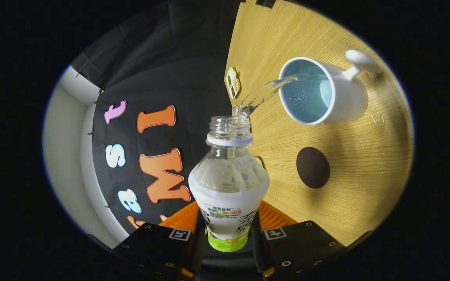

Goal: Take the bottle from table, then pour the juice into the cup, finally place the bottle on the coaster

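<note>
No text can be read. The bottle (pixel 228 183), low in the centre of the frame, carries a white label with small printed characters, too blurred to make out. A small card (pixel 233 82) on the wooden table (pixel 350 187), upper centre, is likewise illegible.

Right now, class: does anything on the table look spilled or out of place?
Yes. Small clear splashes lie on the wooden table beside the white cup, beneath its handle. The gripper holds the tilted bottle, its stream reaching the cup's rim.
</note>
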The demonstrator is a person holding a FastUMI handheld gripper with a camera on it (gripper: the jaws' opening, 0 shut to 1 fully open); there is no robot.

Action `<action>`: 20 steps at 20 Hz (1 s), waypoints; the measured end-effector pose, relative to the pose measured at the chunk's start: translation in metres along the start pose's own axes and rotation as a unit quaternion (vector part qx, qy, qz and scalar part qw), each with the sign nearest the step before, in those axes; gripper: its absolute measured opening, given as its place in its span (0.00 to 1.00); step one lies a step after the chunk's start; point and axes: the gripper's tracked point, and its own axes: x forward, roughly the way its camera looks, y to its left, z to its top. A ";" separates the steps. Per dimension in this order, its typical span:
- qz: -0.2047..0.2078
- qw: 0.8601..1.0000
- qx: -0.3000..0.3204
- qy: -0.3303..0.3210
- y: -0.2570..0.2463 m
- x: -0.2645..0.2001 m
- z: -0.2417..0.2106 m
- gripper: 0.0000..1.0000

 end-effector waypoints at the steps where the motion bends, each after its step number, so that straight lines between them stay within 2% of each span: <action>1: 0.000 1.000 0.004 0.001 -0.001 0.000 0.000 0.53; 20: -0.003 0.999 0.038 0.008 0.008 0.006 -0.005 0.53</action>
